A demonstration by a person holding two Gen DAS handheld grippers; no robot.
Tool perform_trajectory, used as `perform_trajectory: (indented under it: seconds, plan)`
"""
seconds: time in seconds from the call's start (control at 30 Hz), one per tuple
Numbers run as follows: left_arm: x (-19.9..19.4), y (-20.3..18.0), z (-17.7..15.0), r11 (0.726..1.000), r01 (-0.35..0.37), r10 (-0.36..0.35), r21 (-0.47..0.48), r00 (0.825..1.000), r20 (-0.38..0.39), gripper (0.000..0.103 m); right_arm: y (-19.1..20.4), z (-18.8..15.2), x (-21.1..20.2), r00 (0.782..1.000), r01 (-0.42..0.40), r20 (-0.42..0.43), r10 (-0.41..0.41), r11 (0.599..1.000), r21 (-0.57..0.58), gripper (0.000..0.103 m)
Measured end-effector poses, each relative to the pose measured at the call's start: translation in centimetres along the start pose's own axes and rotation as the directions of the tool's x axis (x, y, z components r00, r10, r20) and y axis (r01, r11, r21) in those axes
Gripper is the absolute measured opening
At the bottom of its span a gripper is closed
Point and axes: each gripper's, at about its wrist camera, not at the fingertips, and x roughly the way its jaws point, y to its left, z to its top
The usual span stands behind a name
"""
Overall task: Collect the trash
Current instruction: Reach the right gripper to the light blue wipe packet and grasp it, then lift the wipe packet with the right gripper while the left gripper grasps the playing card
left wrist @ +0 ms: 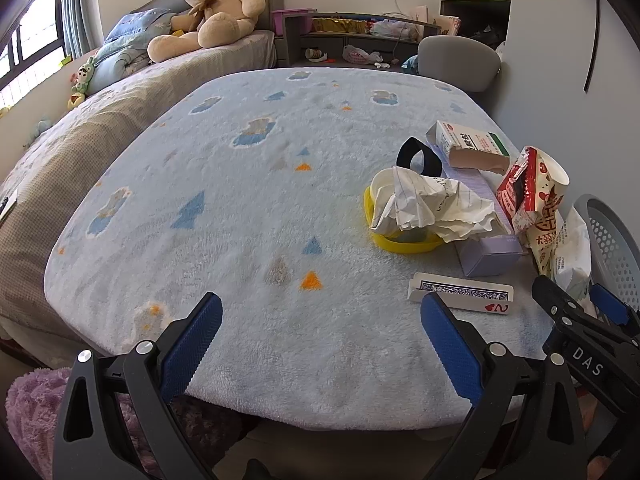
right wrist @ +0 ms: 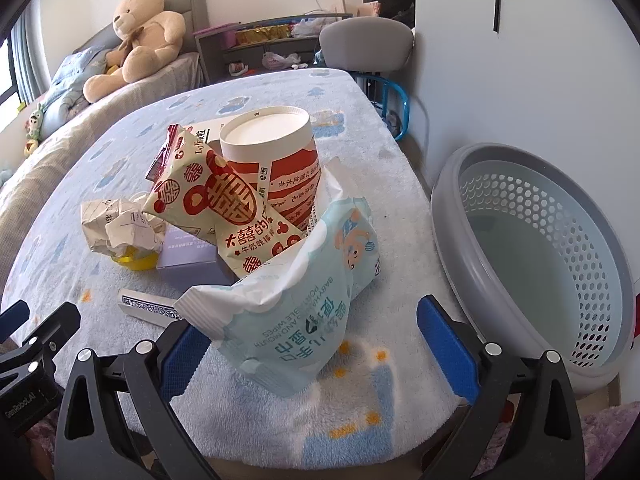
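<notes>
Worktop [left wrist: 248,208], fleece-covered, in a bedroom: trash heaped at its right edge.
Grey basket [right wrist: 560,248] beside that edge; left tool [left wrist: 320,320] and right tool [right wrist: 308,332] both wide, empty.

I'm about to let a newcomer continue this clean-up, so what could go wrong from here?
1. The wipes packet leans against the snack bag and the upturned paper cup; pulling it with the open right gripper may topple both.
2. The basket sits past the table edge, so a loose drop might miss it.
3. The playing-card box lies near the open left gripper and may not be trash.
</notes>
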Motion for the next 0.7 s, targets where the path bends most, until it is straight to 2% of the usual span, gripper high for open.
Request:
perform_trajectory:
  seconds: [0.03, 0.3, 0.7]
  plan:
    - [0.1, 0.0, 0.0, 1.0, 0.002, -0.002, -0.001, 1.0, -0.001, 0.095, 0.0, 0.0, 0.0, 1.0, 0.002, 0.006, -0.002, 1.0, 0.001, 0.093]
    - [-0.3, -0.5, -0.4, 0.999, 0.034, -0.034, 0.006, 0.999, 0.002, 0.095, -0.1, -0.4, -0.4, 1.0, -0.019, 0.014, 0.019, 1.0, -0.013, 0.054]
    - [-1.0, -2.3, -1.0, 0.994, 0.109, -0.109, 0.012, 0.994, -0.009, 0.095, -2.2, -1.3, -4.4, 0.995, -0.07, 0.069, 0.07, 0.998, -0.008, 0.051]
